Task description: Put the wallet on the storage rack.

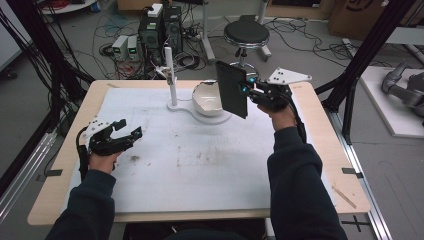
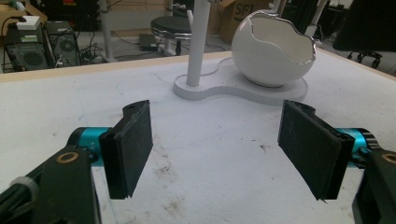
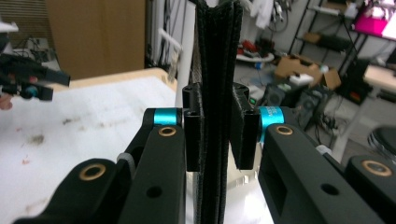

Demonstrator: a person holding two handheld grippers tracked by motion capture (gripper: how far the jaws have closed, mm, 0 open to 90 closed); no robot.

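the left claw (image 1: 127,131) rests low over the near left part of the white surface (image 1: 200,150). its jaws are spread wide, with nothing between them. in the left gripper view the two black pads (image 2: 132,148) stand far apart and bare white surface with small brown marks shows between them.

the right claw (image 1: 248,90) is up in the air over the far right part of the surface. it is pinching a flat black board (image 1: 231,89). the board stands on its edge. its long side runs up and down, and it leans a little. its wide face looks toward the left side of the surface. in the right gripper view the board (image 3: 217,70) shows edge-on, thin and dark, rising straight up from between the two pads, which press on it from both sides.

just behind and left of the board sits a white bowl (image 1: 208,98) shaped like a broken egg shell, open at the top. the board covers part of the bowl in the high view. the bowl sits on a flat white base (image 1: 192,112). a thin white post (image 1: 171,75) stands upright on the other end of that base, to the left of the bowl.

past the surface, on the floor, stand a black round stool (image 1: 246,34) and some computer boxes (image 1: 160,27) with many cables.
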